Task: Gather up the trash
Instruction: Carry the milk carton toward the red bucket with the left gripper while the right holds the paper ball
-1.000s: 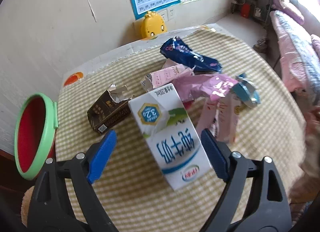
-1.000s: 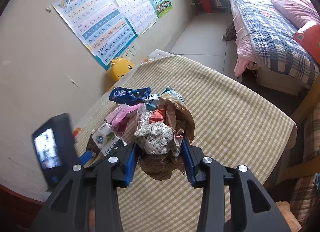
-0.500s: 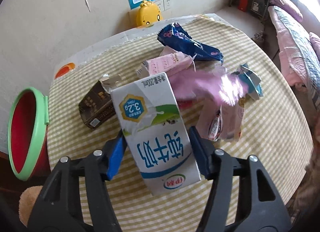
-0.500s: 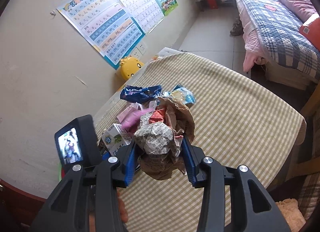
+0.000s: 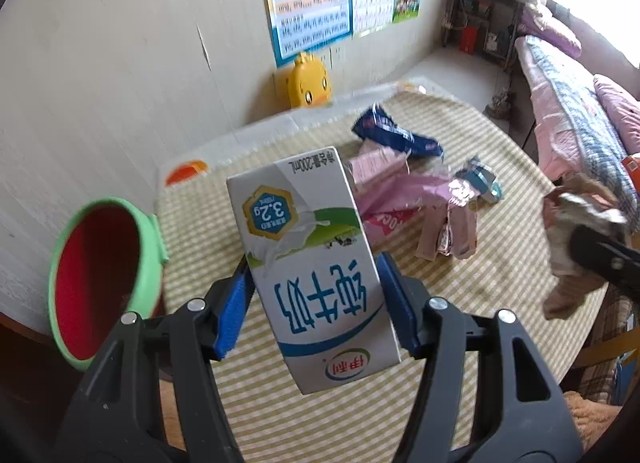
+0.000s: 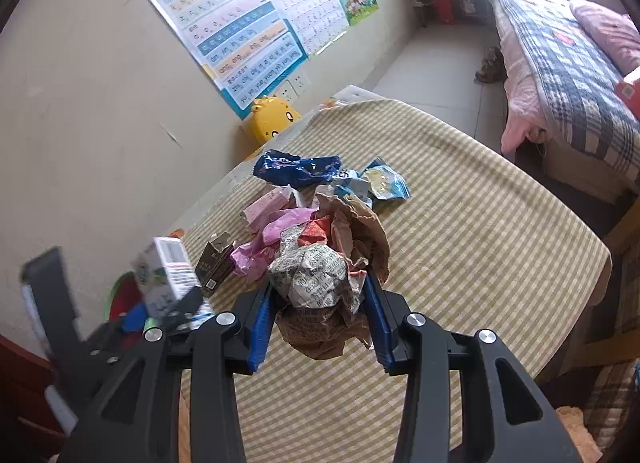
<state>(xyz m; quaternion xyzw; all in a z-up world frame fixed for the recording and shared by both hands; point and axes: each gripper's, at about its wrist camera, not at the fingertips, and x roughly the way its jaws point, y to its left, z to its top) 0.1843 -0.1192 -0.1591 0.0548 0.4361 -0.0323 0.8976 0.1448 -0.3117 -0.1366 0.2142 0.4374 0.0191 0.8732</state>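
Left claw [image 5: 316,299] clamped on the white milk carton [image 5: 312,263], blue pads pressing both long sides, carton clear of the checked desk [image 5: 500,295] and tilted away. Right claw [image 6: 318,303] closed part-way around a crumpled wad of paper and brown bag [image 6: 324,275], also off the desk. Green-rimmed red bin [image 5: 100,279] waiting at the near left, beside the desk edge and below it.

Best done by swinging the carton left until fully above the red opening, not merely over the green rim, before easing the grip. Worth keeping the carton's long axis roughly in line with the mouth, since a corner catching the rim probably tips it back out. Wad better held off to the right meanwhile, so the two claws do not collide over the bin.

Left on the desk: dark blue wrapper [image 5: 394,135], pink packets [image 5: 404,191], small brown carton [image 6: 214,263].
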